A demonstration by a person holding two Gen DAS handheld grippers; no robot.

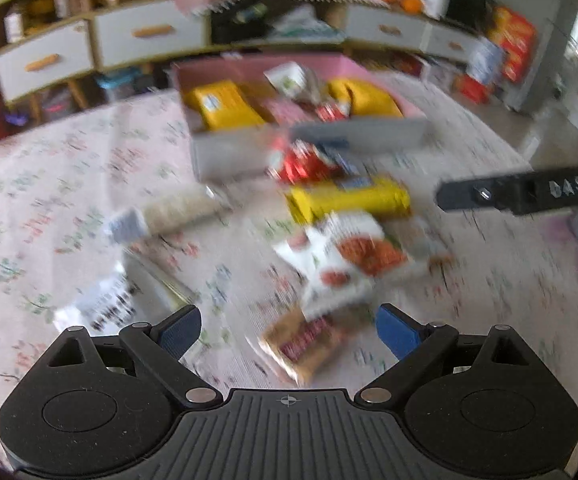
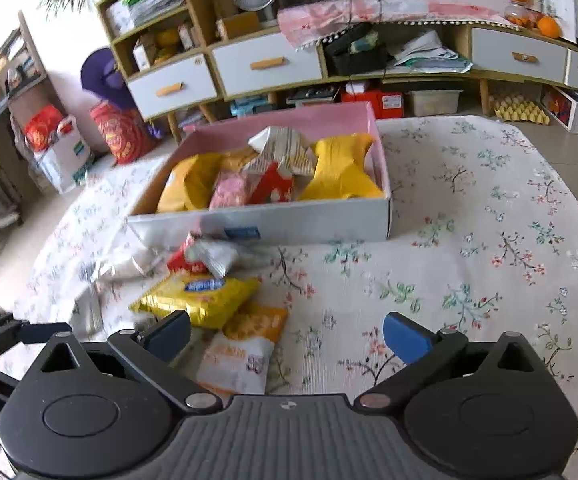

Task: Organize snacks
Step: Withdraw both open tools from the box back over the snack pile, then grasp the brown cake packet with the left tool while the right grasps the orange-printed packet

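surface: floral cloth (image 2: 469, 240) | room: drawer cabinet (image 2: 269, 64) behind | box (image 2: 289, 224): mid-cloth, holds snack packs (image 2: 341, 168) | left gripper (image 1: 289, 332), right gripper (image 2: 287, 338): jaws spread, nothing gripped

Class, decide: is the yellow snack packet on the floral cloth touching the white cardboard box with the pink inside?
Apart. The right wrist view shows the yellow snack packet lying well short of the white cardboard box, with a red-and-silver packet and bare cloth between them.
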